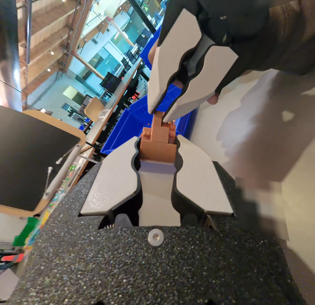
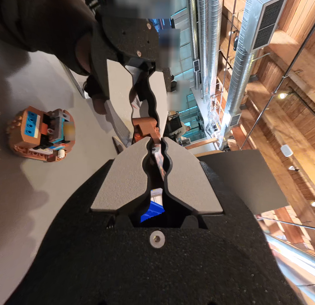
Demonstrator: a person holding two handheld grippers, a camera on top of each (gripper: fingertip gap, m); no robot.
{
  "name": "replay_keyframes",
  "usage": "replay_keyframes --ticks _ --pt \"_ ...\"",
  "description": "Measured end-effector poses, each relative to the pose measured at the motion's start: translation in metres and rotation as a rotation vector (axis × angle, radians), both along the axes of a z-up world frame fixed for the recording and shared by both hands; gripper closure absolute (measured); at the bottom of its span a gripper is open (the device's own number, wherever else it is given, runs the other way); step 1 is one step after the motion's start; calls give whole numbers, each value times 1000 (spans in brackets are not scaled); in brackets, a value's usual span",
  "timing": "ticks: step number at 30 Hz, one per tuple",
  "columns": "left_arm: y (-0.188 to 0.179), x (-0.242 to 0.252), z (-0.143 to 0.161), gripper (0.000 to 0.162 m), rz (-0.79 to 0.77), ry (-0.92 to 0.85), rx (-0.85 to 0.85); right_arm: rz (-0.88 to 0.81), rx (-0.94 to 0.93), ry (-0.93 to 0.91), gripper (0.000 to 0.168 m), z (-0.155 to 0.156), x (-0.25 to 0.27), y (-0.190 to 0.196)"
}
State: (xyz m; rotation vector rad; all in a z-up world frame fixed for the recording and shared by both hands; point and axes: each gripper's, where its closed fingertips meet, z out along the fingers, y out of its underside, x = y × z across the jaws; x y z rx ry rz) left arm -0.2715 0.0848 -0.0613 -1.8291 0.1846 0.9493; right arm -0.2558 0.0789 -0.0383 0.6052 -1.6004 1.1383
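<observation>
As we looked along the left claw (image 1: 157, 144), its jaws gripped the base of a brown brick stack (image 1: 157, 139), whose top the right claw (image 1: 157, 115) pinched, blue bins (image 1: 126, 126) beyond. From the right claw (image 2: 156, 140), we saw it nearly closed on that brown brick stack (image 2: 144, 126), a multicoloured brick model (image 2: 40, 134) on the table (image 2: 34, 185) leftward.

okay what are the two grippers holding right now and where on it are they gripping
Both hold one brown brick assembly. The left gripper clamps its wide base; the right gripper pinches the narrow top piece.
</observation>
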Motion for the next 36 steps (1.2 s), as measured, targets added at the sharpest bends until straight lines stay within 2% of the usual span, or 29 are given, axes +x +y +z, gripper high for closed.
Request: replay_keyframes --ticks 6,16,22,23,24,26,29,31,34,36 --pt "-1 -10 -10 124 79 -16 -46 -96 78 140 160 -7 -9 1" --pt "-5 -23 -9 125 233 229 -161 -125 109 170 161 -11 -13 2" --pt "-4 -24 -17 124 203 89 -122 -164 145 247 161 -14 -16 1" --pt "-4 -26 -17 124 207 80 -122 -155 155 257 168 -16 -15 0" --pt "-9 -31 -16 125 247 66 -109 -112 142 265 168 -16 -7 -3" --pt "-23 -45 -20 125 306 46 -126 -80 117 247 168 -13 1 -8" --pt "-30 -47 -15 124 278 40 -78 -117 122 221 168 -16 -8 -8" --pt "-29 -45 -10 125 263 104 -81 -153 64 186 168 -11 -20 -4" --pt "-28 -44 -5 125 299 257 -120 -175 -43 -68 165 -8 -38 1" --pt "-28 -46 -4 125 327 354 -154 -155 -80 -99 159 -5 -39 3"
